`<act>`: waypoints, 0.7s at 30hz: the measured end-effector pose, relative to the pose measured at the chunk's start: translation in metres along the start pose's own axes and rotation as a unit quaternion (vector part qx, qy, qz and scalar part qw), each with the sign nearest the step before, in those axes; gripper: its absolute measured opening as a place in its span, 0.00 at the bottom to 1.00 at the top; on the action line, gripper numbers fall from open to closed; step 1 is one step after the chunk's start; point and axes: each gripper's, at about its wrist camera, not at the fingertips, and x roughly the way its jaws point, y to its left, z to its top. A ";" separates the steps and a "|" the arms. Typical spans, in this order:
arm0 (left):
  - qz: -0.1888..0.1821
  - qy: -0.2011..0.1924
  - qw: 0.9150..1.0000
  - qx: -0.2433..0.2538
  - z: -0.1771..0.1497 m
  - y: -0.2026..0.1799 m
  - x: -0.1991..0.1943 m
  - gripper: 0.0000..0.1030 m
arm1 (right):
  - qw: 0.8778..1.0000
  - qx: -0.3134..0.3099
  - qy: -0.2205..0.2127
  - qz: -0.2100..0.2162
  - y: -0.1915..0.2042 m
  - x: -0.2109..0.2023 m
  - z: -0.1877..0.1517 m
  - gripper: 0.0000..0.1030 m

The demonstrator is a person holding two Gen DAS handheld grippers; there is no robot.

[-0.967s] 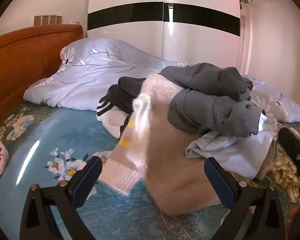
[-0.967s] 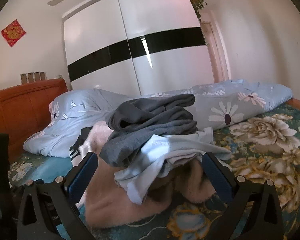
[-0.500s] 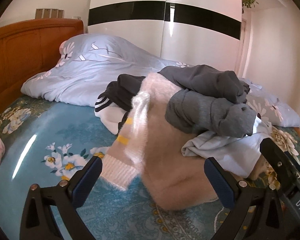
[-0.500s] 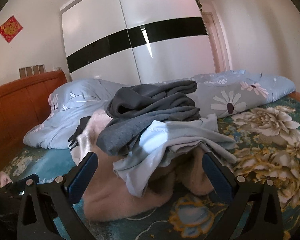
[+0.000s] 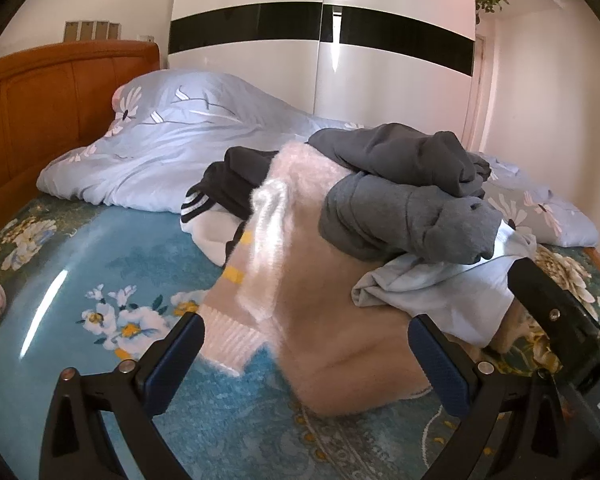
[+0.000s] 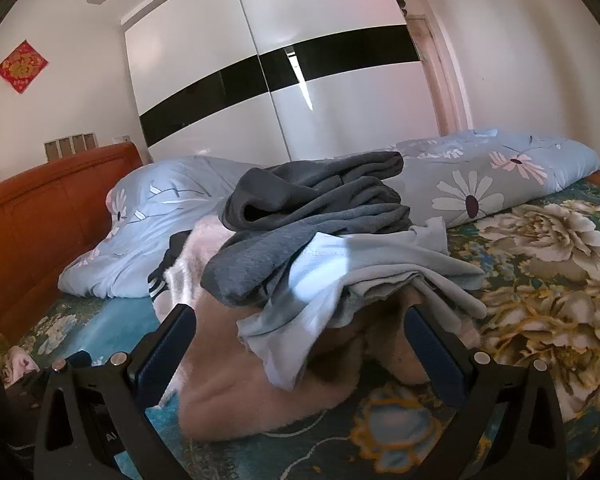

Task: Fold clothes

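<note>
Both the left gripper (image 5: 306, 354) and right gripper (image 6: 300, 344) gape empty before the clothes pile (image 5: 360, 240) mid-bed (image 5: 80, 264); grey tops (image 6: 312, 216) hide most of the pink sweater (image 5: 332, 344).

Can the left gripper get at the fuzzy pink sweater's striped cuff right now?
Probably yes. The left gripper is open, and the cuff lies exposed on the bedspread just beyond its left finger, with nothing piled over it.
</note>
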 end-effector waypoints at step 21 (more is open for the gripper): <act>0.021 -0.005 1.000 -0.010 -0.005 0.008 -0.001 1.00 | 1.000 -0.006 -0.007 0.002 0.001 -0.001 -0.002 1.00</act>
